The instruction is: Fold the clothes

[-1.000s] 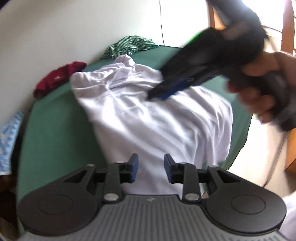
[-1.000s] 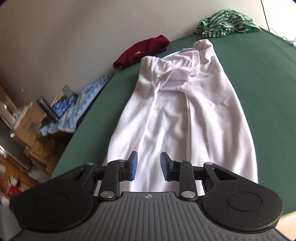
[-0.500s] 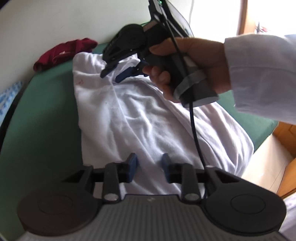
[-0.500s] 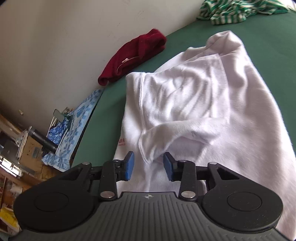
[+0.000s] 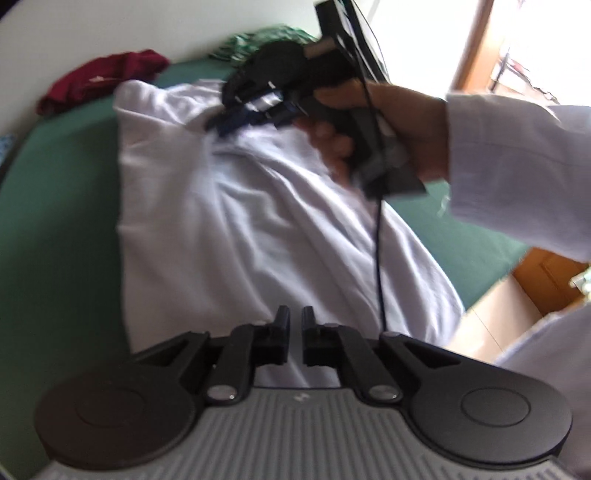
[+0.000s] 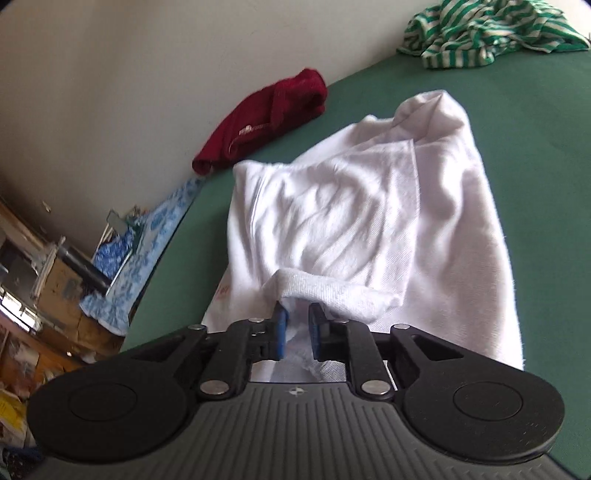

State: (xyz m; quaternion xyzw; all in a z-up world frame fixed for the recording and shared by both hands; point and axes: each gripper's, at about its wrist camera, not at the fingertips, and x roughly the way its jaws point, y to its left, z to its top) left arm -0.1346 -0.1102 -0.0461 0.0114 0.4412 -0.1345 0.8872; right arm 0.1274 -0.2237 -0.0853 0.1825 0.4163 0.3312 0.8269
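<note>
A white shirt (image 5: 258, 221) lies lengthwise on the green tabletop (image 5: 55, 221). My left gripper (image 5: 294, 321) sits at the shirt's near hem, its jaws shut with a pinch of white cloth in the thin gap. A hand (image 5: 406, 129) in a white sleeve holds my right gripper (image 5: 225, 123) over the far end of the shirt. In the right wrist view the right gripper (image 6: 297, 325) is closing. A rolled fold of the white shirt (image 6: 351, 206) lies between its blue pads (image 6: 280, 326), which are not pressed tight.
A dark red garment (image 6: 266, 118) lies by the wall beyond the shirt. A green striped garment (image 6: 487, 33) sits at the far corner. Blue patterned cloth (image 6: 147, 236) and boxes (image 6: 37, 295) are off the table's left edge. The right gripper's cable (image 5: 378, 240) hangs over the shirt.
The left jaws closed on the near hem. The right gripper travelled to the far end of the shirt, and its jaws narrowed around the rolled fold.
</note>
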